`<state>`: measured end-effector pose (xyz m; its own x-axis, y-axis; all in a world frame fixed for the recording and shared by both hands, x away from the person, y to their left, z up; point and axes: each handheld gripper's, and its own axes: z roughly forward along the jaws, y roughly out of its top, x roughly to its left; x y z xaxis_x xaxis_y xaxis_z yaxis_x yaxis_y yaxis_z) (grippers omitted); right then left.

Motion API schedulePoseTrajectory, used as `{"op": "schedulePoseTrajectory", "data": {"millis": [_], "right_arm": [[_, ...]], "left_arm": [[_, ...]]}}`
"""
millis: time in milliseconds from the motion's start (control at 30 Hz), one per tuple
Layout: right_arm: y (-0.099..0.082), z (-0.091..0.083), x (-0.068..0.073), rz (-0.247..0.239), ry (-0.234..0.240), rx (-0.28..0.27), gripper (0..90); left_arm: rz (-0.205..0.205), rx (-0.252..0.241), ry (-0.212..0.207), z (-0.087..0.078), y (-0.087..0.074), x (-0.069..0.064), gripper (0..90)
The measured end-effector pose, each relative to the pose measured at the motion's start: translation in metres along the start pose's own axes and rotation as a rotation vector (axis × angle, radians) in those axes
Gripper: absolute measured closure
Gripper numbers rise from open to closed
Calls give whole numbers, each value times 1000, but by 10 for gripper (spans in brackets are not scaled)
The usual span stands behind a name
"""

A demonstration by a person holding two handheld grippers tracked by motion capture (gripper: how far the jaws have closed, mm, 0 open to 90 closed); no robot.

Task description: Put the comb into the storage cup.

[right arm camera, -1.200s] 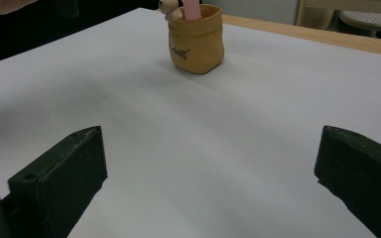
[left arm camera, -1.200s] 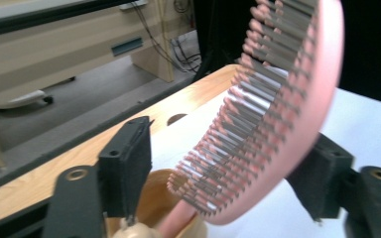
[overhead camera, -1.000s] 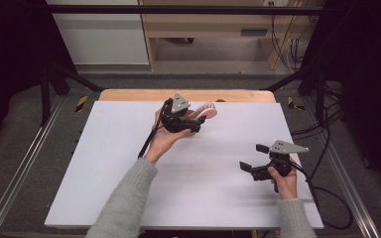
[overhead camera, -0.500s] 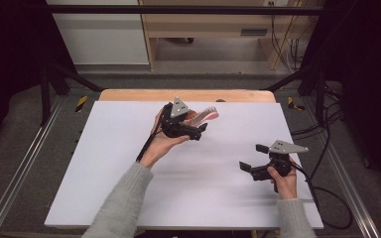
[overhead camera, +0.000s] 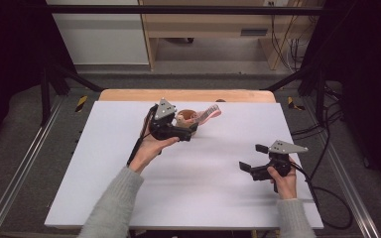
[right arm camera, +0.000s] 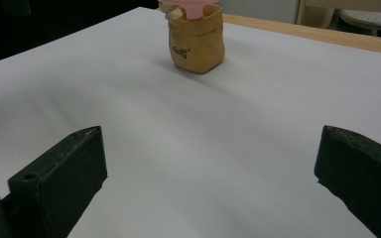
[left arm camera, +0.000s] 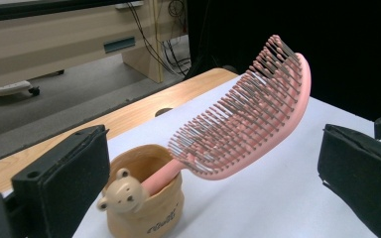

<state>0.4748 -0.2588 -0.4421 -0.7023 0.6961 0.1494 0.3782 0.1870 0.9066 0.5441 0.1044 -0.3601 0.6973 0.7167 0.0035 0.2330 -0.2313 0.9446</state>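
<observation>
Now that the jaws of the left tool (overhead camera: 192,130) have just been opening and stand wide apart with nothing pressed between them, the pink hairbrush (left arm camera: 250,124) is on its own: its handle is down inside the small tan pouch (left arm camera: 146,206) with the bear face, and its bristled head leans up and out over the rim. Compared with a second ago, when the left tool sat close around the brush, the hand has drawn back a little toward the person, so the placing of the brush in the pouch looks done and the left tool seems to be clearing away.

In the left gripper view the pouch stands just ahead of the left-hand jaw and the brush head rises across the gap between the two jaws, apart from both. From above, the pouch (overhead camera: 185,118) sits near the far edge of the white table (overhead camera: 104,198), just beyond the left tool's tips; whether a tip still brushes the pouch is hard to tell at that angle.

Further right, the right tool (overhead camera: 250,157) rests low over the table with its jaws spread and empty, well apart from the pouch (right arm camera: 196,43), which stands far ahead of it with only a pink sliver of brush showing at its mouth.
</observation>
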Motion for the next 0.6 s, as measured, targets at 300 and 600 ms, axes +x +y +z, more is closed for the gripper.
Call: {"op": "schedulePoseTrajectory", "data": {"millis": [300, 600], "right_arm": [[0, 1, 0, -2, -1, 2, 3], [-1, 2, 0, 0, -2, 5, 3]], "left_arm": [[-46, -20, 1, -25, -8, 14, 0], [-71, -37, 4, -51, -24, 29, 3]]}}
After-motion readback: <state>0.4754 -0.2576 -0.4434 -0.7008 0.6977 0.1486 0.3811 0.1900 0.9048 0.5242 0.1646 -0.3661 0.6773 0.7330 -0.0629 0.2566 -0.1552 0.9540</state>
